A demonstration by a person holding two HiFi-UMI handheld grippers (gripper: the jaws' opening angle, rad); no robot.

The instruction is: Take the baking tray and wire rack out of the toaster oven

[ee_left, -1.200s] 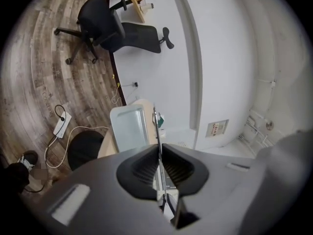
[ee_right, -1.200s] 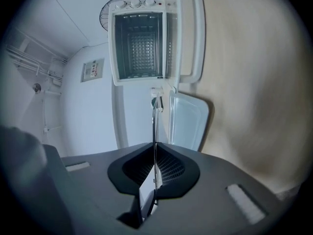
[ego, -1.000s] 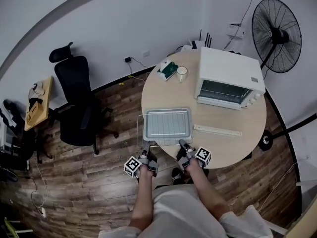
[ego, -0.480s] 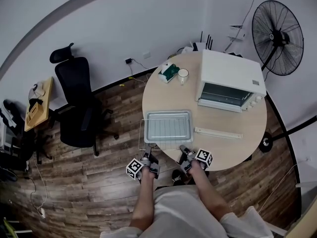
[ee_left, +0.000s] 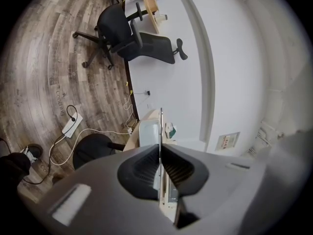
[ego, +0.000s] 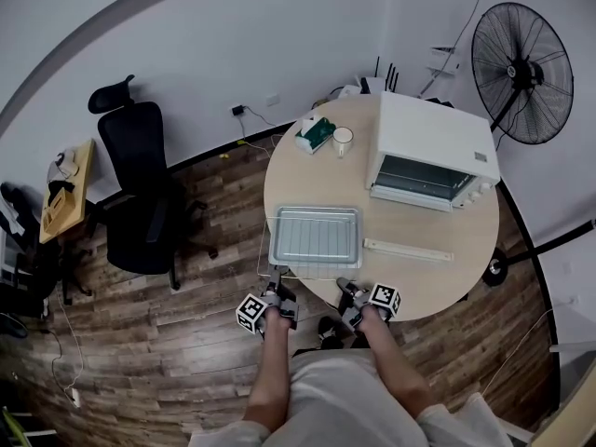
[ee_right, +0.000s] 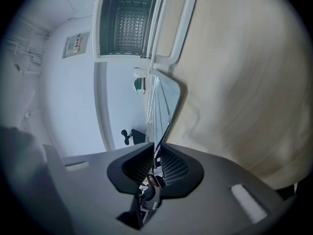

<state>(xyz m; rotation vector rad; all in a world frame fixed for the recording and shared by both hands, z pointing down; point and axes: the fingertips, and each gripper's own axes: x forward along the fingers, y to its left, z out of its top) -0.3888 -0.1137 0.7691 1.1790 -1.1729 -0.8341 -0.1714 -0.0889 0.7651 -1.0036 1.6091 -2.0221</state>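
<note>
Shallow rectangular grey metal baking tray (ego: 315, 236) sits on thin silver wire rack (ego: 264, 254) by front edge of round pale wooden table (ego: 438, 268), well apart from boxy white toaster oven (ego: 431, 152). Flat pale strip (ego: 408, 249) lies just beside tray. Your left gripper (ego: 277, 285) is clenched on wire rack. Your right gripper (ego: 344, 286) jaws have just been opening, rack edge between them, unpressed

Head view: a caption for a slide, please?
Baking tray on wire rack lies on the round table; left gripper clamps the rack, right gripper's jaws just opening around its edge.
</note>
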